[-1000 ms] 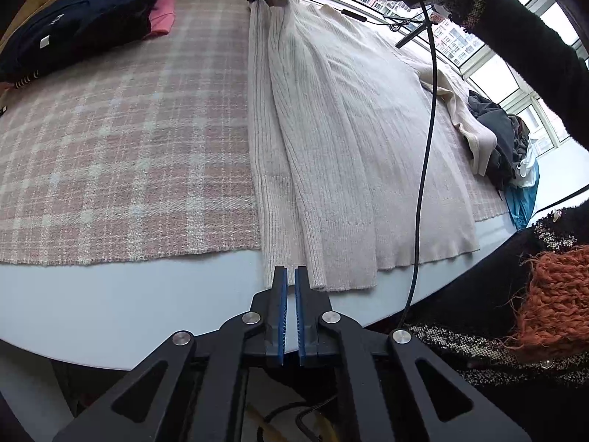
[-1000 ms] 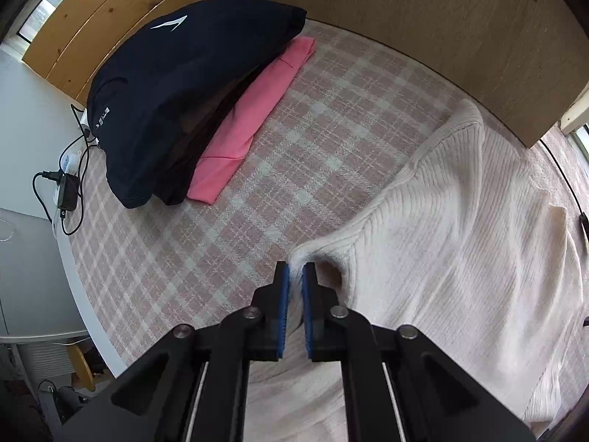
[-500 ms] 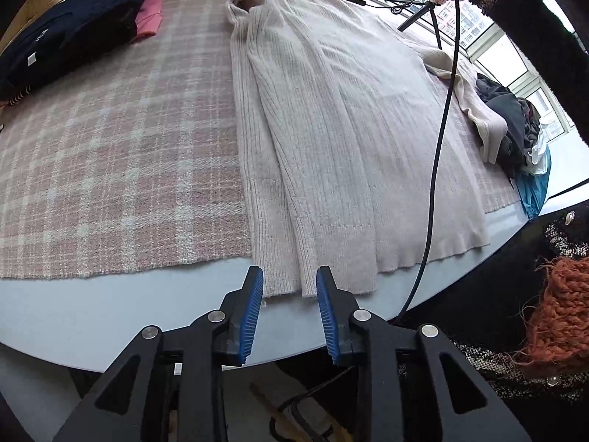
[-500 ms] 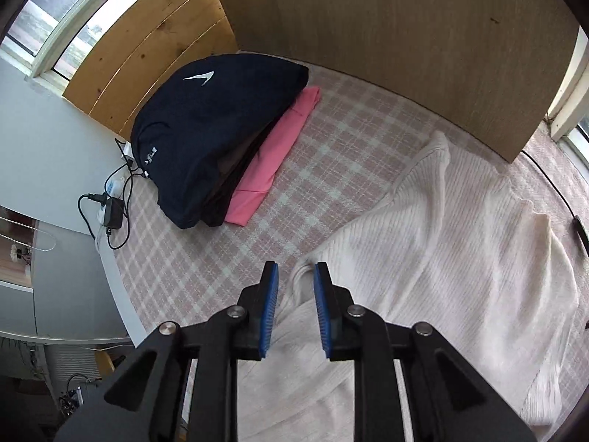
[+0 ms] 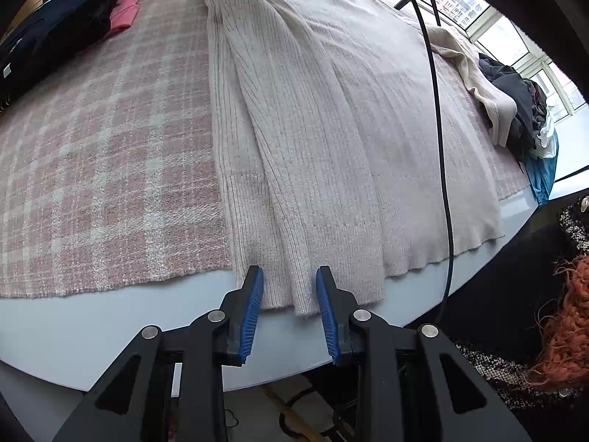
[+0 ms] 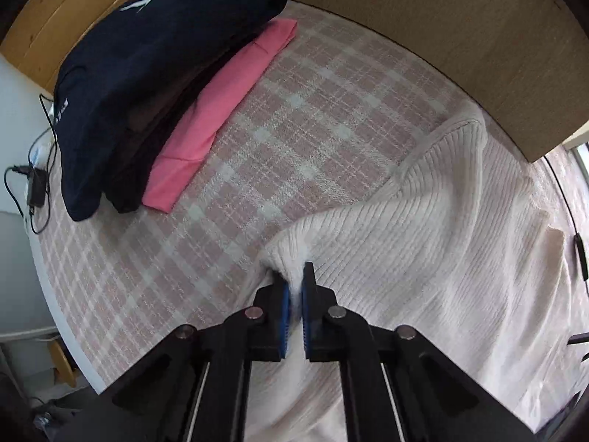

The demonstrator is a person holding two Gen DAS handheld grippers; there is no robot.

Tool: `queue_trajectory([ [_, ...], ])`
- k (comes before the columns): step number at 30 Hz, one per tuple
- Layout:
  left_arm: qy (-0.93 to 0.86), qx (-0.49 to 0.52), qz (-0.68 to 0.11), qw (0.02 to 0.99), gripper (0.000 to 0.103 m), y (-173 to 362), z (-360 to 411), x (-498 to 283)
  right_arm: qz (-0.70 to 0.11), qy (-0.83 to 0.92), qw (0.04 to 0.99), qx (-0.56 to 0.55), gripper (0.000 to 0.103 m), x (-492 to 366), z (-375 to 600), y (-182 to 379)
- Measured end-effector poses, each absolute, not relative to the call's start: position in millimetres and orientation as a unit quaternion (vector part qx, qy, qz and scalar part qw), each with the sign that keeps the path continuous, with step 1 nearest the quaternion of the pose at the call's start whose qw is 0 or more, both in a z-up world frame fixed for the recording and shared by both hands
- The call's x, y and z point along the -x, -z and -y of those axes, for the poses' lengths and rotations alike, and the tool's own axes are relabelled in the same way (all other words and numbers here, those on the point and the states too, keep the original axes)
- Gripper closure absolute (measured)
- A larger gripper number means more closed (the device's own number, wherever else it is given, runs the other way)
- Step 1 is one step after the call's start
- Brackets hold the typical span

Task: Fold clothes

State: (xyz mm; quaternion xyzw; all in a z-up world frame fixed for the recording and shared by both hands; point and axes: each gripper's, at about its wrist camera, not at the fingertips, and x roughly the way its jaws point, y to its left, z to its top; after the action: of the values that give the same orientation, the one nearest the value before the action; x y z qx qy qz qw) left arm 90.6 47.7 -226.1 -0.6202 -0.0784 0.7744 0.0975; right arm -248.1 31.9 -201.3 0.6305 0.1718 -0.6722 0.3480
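We've got the right gripper (image 6: pixel 294 294) just clamped on the cream sweater (image 5: pixel 331 129) at its top end, left gripper (image 5: pixel 289 309) spread around the hem unpinched, sweater flat on the plaid cloth (image 5: pixel 92 147), lengthwise fold pending.
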Motion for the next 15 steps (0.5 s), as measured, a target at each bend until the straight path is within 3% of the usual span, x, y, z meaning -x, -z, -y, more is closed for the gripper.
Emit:
queue_trajectory([
  [6, -0.783, 0.606, 0.114, 0.086, 0.079, 208.1, -30.1, -98.4, -0.188, 0.668, 0.347, -0.630, 0.095, 249.1, -26.0, 215.6],
  [11, -0.777, 0.615, 0.095, 0.099, 0.077, 218.0, -42.2, -87.0, -0.179, 0.680, 0.360, -0.613, 0.090, 244.9, -51.6, 187.1],
  [15, -0.769, 0.624, 0.090, 0.103, 0.098, 230.3, -52.4, -78.9, -0.187, 0.682, 0.378, -0.597, 0.083, 228.0, -77.7, 176.6],
])
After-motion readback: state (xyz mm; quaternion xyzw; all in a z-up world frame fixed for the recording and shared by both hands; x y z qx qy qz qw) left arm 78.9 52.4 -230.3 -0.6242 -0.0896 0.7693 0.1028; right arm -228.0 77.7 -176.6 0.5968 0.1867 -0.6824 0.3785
